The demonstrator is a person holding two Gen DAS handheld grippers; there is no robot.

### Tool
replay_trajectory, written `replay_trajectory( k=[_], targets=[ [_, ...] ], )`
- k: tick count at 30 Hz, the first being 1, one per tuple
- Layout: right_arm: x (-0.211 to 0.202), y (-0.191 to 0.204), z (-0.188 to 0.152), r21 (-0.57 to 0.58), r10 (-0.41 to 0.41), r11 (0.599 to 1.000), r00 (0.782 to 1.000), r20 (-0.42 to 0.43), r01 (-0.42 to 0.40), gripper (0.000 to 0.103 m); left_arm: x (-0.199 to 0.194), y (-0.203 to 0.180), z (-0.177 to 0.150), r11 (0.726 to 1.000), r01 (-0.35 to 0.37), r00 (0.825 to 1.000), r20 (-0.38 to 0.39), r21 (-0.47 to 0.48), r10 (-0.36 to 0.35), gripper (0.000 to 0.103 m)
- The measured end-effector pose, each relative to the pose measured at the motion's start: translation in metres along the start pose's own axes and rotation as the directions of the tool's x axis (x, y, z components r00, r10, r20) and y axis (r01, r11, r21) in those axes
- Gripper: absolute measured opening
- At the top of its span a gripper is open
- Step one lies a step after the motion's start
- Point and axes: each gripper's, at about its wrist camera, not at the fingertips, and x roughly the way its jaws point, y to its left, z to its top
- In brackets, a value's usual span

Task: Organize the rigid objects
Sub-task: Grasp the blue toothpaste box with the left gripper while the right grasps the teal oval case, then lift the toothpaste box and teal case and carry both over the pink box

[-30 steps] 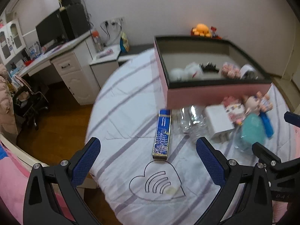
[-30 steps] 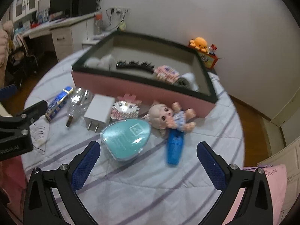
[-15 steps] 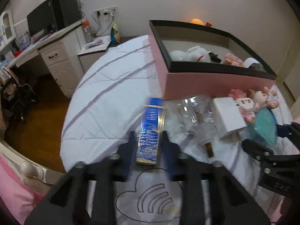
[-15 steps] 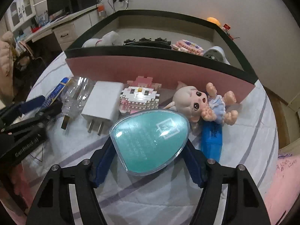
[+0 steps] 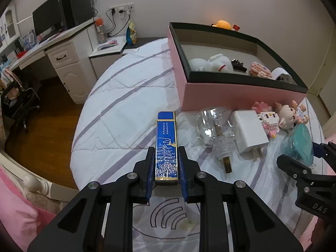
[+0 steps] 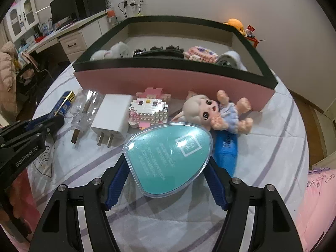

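Note:
A slim blue and gold case [image 5: 167,138] lies lengthwise on the white striped bedspread, and my left gripper [image 5: 166,149] is shut on its near end. My right gripper [image 6: 167,161] is shut on a teal egg-shaped case [image 6: 168,155], its blue pads pressing both sides. Between the two lie a clear glass bottle [image 5: 214,126], a white charger [image 5: 248,128] and a pink block figure [image 6: 149,109]. A doll [image 6: 212,111] lies over a blue tube [image 6: 226,153]. Just behind them stands the pink box [image 5: 231,94] with a black rim.
The box holds white plush toys [image 5: 218,63], a black hair clip [image 6: 157,51] and other small things. A desk with a monitor [image 5: 48,23] stands at the back left over a wooden floor [image 5: 42,115]. Pink bedding [image 6: 315,199] lies to the right.
Both grippers were wide open above the bed a second ago. They came down and closed, the left on the blue case, the right on the teal case.

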Motion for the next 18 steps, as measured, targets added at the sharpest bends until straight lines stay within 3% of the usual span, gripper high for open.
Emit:
replay_trajectory(
  k=[10,14,18],
  targets=[
    [-0.047,-0.016,0.006,0.03,-0.01,1.0,0.994,0.107,0.007,0.071,-0.043,-0.017,0.004,1.0,0.01,0.997,0.082,0.014,-0.012,0.021],
    [-0.075,-0.021,0.01,0.029,-0.021,0.999,0.984,0.177,0.016,0.071,-0.068,-0.022,0.005,0.999,0.025,0.989,0.148,0.029,-0.029,0.021],
    [-0.091,-0.027,0.011,0.042,-0.035,0.999,0.975,0.219,0.027,0.071,-0.076,-0.019,0.004,1.0,-0.002,0.989,0.147,0.006,0.001,0.02]
  ],
)
